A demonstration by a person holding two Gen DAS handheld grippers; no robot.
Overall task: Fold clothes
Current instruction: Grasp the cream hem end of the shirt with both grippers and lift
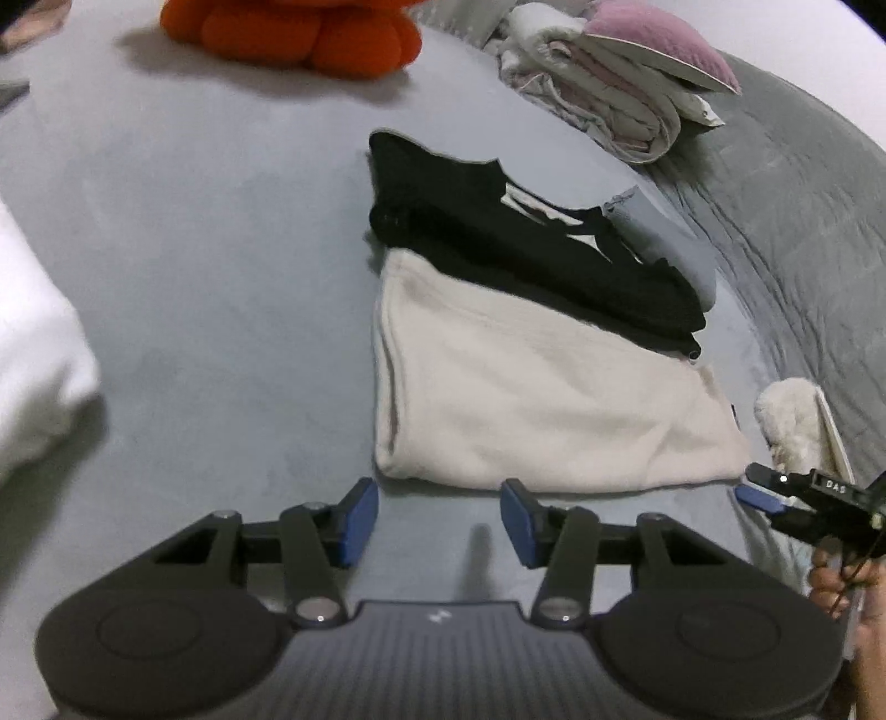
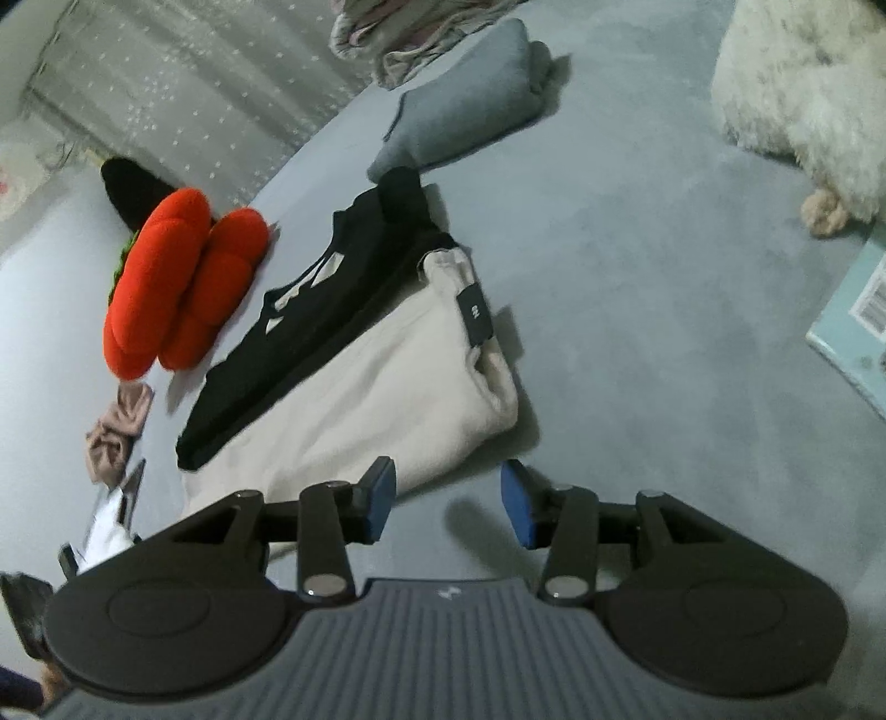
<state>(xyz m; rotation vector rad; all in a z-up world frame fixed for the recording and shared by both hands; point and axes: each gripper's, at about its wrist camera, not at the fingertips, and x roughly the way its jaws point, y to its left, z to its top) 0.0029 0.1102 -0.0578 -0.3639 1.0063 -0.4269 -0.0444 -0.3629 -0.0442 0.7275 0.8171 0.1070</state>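
A folded cream garment (image 1: 531,404) lies on the grey-blue bed (image 1: 221,249), with a folded black garment (image 1: 526,243) with white print lying across its far part. My left gripper (image 1: 439,520) is open and empty, just short of the cream garment's near edge. My right gripper (image 2: 448,504) is open and empty at the cream garment's (image 2: 376,399) near corner; the black garment (image 2: 321,310) lies beyond. The right gripper also shows at the right edge of the left wrist view (image 1: 775,493). A black tag (image 2: 476,318) sits on the cream garment.
An orange plush toy (image 1: 293,33) lies at the far side, and shows in the right wrist view (image 2: 177,277). A folded blue-grey cloth (image 1: 664,243), a pile of pale bedding (image 1: 609,83), a white fluffy item (image 2: 803,83), a pink scrunchie (image 2: 116,432) and white cloth (image 1: 33,343) lie around.
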